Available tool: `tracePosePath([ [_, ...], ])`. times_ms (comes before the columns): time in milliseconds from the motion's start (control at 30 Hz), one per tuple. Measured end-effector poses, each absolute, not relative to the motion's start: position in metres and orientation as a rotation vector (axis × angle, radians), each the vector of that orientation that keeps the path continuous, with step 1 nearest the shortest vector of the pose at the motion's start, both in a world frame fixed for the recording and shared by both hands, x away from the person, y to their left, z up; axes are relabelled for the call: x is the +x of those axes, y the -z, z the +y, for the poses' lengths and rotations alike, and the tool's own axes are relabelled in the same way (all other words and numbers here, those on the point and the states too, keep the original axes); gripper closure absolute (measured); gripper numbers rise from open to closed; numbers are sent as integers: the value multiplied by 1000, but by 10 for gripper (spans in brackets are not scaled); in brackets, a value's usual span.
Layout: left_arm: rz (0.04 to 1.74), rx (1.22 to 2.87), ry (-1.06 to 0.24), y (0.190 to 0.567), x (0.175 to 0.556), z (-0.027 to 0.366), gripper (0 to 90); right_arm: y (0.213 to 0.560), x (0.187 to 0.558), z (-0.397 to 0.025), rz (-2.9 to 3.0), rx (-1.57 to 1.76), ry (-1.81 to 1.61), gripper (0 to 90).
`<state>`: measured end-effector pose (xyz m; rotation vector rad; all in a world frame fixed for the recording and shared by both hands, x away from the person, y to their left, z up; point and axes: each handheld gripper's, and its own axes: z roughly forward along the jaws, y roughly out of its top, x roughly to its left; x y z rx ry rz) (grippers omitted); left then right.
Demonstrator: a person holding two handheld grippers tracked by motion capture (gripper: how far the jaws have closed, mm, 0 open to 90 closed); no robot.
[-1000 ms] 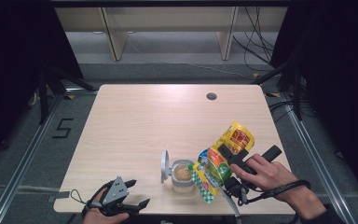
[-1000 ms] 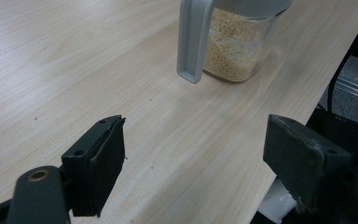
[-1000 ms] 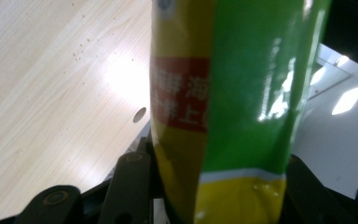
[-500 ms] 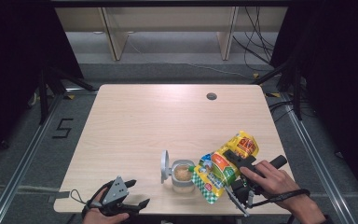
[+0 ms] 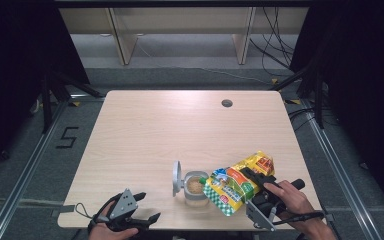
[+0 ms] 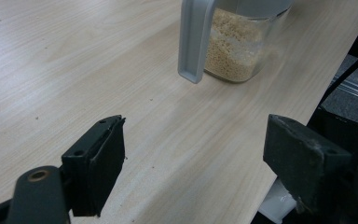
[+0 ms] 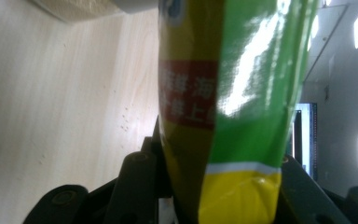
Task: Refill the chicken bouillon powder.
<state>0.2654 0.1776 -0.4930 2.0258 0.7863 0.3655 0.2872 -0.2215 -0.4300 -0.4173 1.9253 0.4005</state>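
we are clamping the snack bag (image 5: 235, 184) in our right gripper (image 5: 256, 187) beside the grain jar (image 5: 196, 186), our left gripper (image 5: 141, 210) gaping wide, holding nothing.

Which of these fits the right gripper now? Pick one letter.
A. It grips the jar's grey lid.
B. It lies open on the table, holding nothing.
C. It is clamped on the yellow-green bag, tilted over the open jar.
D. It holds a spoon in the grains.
C: the right gripper is shut on the yellow-green bag, whose lower corner tips over the open jar with its lid flipped up.
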Motion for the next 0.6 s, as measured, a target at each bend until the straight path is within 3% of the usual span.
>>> tracePosePath([
  [600,773,2040,-369,492,266,179,201,449,290,-237,1981,-151,-733,721],
])
